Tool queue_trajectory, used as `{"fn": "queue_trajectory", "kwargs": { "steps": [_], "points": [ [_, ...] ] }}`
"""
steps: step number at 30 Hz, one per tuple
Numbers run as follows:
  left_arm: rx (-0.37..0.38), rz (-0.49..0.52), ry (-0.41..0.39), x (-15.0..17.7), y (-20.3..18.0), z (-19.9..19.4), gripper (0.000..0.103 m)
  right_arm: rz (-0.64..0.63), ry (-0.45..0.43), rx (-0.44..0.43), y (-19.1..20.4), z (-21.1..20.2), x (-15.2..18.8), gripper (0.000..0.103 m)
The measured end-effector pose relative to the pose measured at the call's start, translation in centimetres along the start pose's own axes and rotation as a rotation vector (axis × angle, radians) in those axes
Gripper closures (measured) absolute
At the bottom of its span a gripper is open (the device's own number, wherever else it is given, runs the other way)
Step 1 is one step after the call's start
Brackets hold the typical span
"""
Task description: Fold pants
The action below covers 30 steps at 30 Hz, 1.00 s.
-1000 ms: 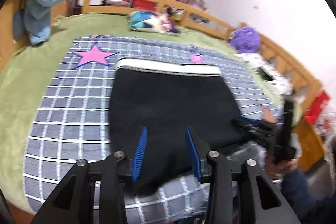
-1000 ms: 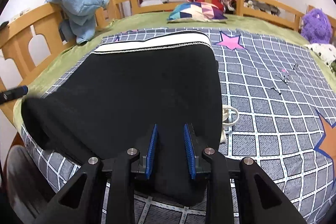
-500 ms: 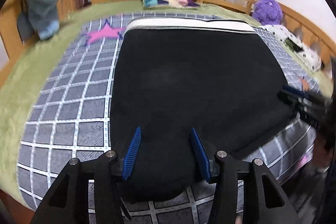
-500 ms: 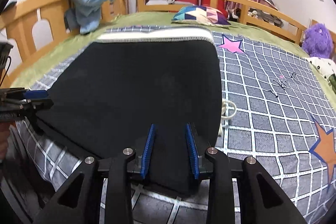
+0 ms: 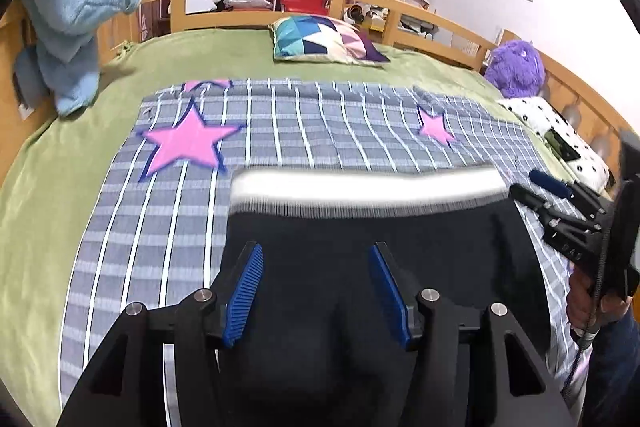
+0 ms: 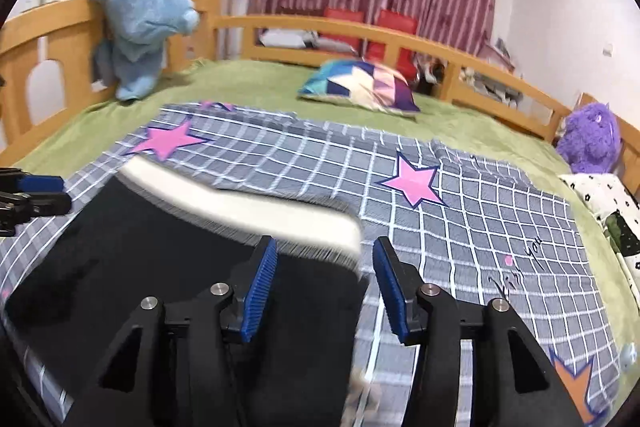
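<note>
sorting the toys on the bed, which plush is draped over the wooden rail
The blue plush hangs over the rail at left; the purple plush sits on the bedding at right.

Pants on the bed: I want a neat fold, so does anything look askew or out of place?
Nothing much. The pants lie flat on the checked quilt, white waistband straight across. Both grippers, left and right, are opening over them.

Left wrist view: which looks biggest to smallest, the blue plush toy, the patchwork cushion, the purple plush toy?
1. Blue plush toy, clearly largest, though it sits nearer the lens edge.
2. Patchwork cushion.
3. Purple plush toy, close to the cushion in apparent size, so that order is unsure.
</note>
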<state>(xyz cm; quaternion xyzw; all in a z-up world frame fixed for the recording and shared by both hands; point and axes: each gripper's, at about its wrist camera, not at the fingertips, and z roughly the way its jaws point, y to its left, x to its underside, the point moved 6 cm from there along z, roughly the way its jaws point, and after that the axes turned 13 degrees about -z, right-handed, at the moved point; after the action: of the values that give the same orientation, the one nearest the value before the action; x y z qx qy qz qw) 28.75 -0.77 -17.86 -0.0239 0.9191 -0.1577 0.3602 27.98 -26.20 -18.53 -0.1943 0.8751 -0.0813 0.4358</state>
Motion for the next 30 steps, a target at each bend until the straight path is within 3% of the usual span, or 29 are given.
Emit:
{"fn": "queue_trajectory", "kwargs": {
  "steps": [3,5,6,7,9,11,15,18,20,22,25,27,28,30],
  "points": [
    [-0.012,-0.031,-0.002,-2.1,0.4,2.1,0.049,0.076,0.100,-0.046,-1.7,4.0,0.2,0.045],
    [0.010,-0.064,0.006,-2.6,0.8,3.0,0.050,0.140,0.159,-0.161,-1.7,6.4,1.5,0.060],
    [0.015,-0.075,0.012,-2.7,0.9,3.6,0.050,0.157,0.161,-0.208,-1.5,7.0,1.9,0.068],
    [0.012,-0.079,0.017,-2.8,1.0,3.9,0.050,0.155,0.137,-0.205,-1.7,7.0,1.9,0.082],
    [0.017,-0.076,0.017,-2.7,0.9,4.3,0.050,0.198,0.064,-0.255,-3.0,5.9,1.6,0.086],
    [0.037,-0.069,0.013,-2.6,0.6,4.3,0.050,0.352,0.030,-0.332,-4.8,4.9,2.5,0.086],
    [0.025,-0.037,0.037,-2.1,-0.3,5.3,0.050,0.260,0.123,-0.212,-3.4,7.4,4.8,0.086],
    [0.023,-0.015,0.031,-2.2,-0.9,5.5,0.049,0.285,0.107,-0.235,-4.4,5.8,3.3,0.082],
    [0.021,-0.011,0.018,-2.7,-1.3,5.9,0.050,0.275,0.043,-0.163,-5.0,4.0,1.3,0.082],
    [0.016,-0.011,0.027,-3.0,-1.7,6.9,0.049,0.235,0.015,-0.185,-3.9,3.8,-0.1,0.082],
    [-0.097,0.055,0.030,-2.5,-2.0,9.3,0.049,0.160,0.034,-0.235,-0.5,5.8,-0.9,0.082],
    [-0.168,0.105,0.021,-2.1,-1.5,10.5,0.049,0.071,0.085,-0.171,1.2,8.2,0.1,0.083],
    [-0.161,0.092,0.025,-2.2,-1.2,10.7,0.049,0.059,0.110,-0.154,1.3,9.1,0.7,0.083],
    [-0.132,0.055,0.026,-2.7,-0.4,10.3,0.049,0.142,0.113,-0.204,0.1,9.5,0.9,0.086]
  ]
}}
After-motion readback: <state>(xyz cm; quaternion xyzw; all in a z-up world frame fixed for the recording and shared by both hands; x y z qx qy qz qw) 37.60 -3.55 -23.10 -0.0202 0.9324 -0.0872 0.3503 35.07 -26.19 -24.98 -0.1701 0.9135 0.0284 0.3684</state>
